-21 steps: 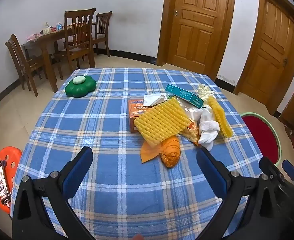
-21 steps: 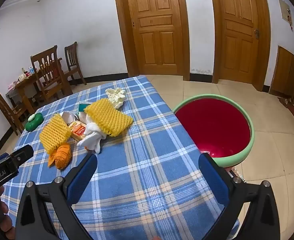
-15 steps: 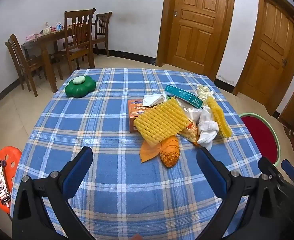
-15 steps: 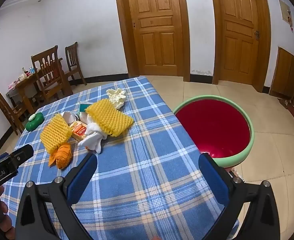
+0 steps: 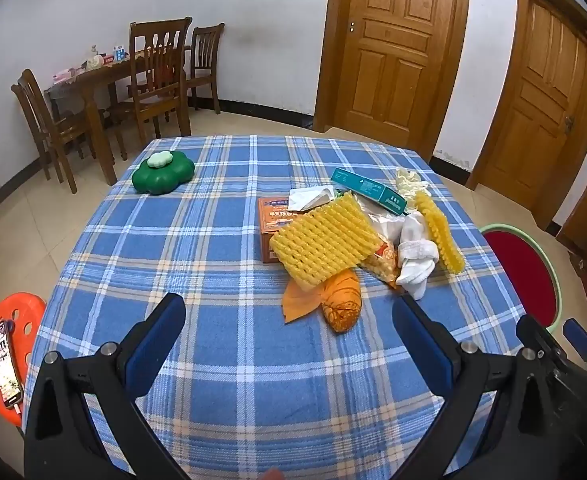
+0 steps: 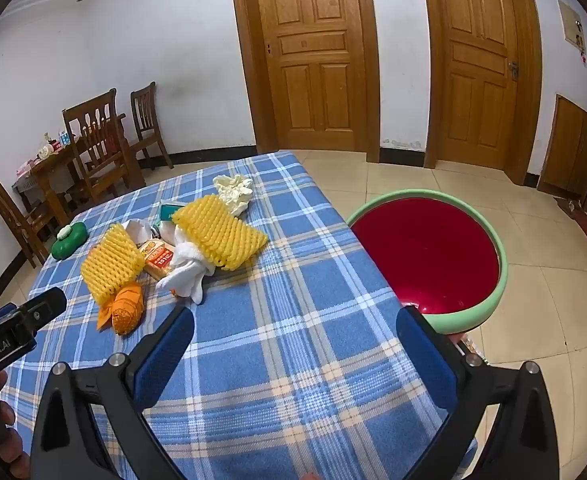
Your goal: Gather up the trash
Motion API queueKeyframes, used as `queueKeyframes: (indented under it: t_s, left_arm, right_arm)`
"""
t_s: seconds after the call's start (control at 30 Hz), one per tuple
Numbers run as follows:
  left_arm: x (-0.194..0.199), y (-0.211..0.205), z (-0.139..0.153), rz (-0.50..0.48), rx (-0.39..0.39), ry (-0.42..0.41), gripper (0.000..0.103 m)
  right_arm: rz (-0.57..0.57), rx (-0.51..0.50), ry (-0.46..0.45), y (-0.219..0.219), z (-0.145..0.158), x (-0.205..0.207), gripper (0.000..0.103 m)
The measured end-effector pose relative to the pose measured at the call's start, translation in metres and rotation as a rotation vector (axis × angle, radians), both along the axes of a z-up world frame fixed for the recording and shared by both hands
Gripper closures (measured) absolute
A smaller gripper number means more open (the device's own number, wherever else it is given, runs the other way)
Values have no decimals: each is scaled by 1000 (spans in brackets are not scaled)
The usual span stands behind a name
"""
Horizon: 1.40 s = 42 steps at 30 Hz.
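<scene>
A heap of trash lies on the blue plaid table (image 5: 213, 264): two yellow foam fruit nets (image 5: 325, 242) (image 6: 221, 232), an orange net wad (image 5: 341, 300), an orange carton (image 5: 271, 216), a teal box (image 5: 367, 190), a white sock-like cloth (image 5: 413, 256) and crumpled cream paper (image 6: 235, 190). A red basin with a green rim (image 6: 425, 252) stands beside the table's right edge. My left gripper (image 5: 289, 320) is open and empty, just short of the orange wad. My right gripper (image 6: 295, 330) is open and empty over bare cloth, right of the heap.
A green flower-shaped container (image 5: 163, 170) sits at the table's far left. An orange stool with a phone (image 5: 7, 360) stands at the left on the floor. Wooden chairs and a side table (image 5: 133, 80) stand by the far wall. Two wooden doors (image 6: 313, 56) are shut.
Both views have shifted only slightly; the heap sits a touch nearer to the left gripper. Both grippers stay open and empty.
</scene>
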<state>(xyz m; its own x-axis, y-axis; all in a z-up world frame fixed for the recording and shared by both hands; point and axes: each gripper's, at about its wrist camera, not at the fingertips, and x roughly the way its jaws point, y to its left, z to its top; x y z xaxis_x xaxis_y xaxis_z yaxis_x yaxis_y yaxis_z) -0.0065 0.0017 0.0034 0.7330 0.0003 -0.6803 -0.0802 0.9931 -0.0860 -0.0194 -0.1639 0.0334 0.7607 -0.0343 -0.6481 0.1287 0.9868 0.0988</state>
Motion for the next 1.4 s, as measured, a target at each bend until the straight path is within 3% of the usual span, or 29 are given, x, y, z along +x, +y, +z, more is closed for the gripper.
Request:
queueKeyframes:
  t_s: [1.4]
  left_arm:
    - [-2, 2, 0, 4, -1, 2, 1]
  right_arm:
    - [-2, 1, 3, 1, -3, -2, 0]
